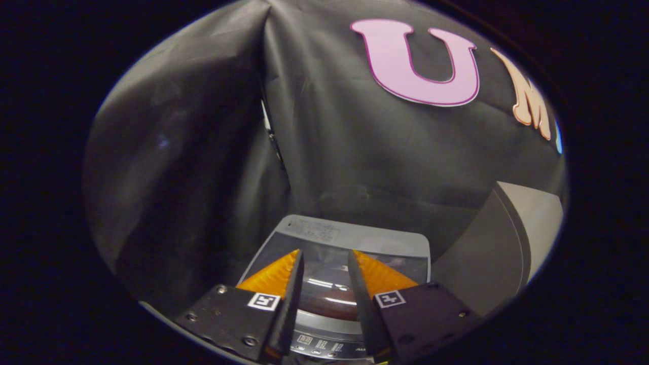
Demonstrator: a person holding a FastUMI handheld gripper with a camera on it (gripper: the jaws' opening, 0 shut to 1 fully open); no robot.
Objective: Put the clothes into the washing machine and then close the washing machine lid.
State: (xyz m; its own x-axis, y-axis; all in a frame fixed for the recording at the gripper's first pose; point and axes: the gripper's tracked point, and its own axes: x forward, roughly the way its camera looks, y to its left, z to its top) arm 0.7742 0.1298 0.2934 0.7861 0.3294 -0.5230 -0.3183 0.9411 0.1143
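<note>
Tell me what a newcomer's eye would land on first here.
First the gripper, its jaws apart with nothing between them, poised above the washer. Through the gap shows the washer's lid, which looks shut, a dark reddish shape glinting through it, with a control panel near the jaws' base. Beyond hangs the black cloth wall, and a grey panel stands beside the washer.

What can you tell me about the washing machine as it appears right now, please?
The washing machine is a grey top-loader seen from above, standing below the open gripper, against the black booth wall. Its dark, glossy lid lies flat and closed, reflecting light streaks. A control panel with small buttons runs along the near edge, and a printed label strip lies at the far edge. The fingers hover apart, touching nothing.
</note>
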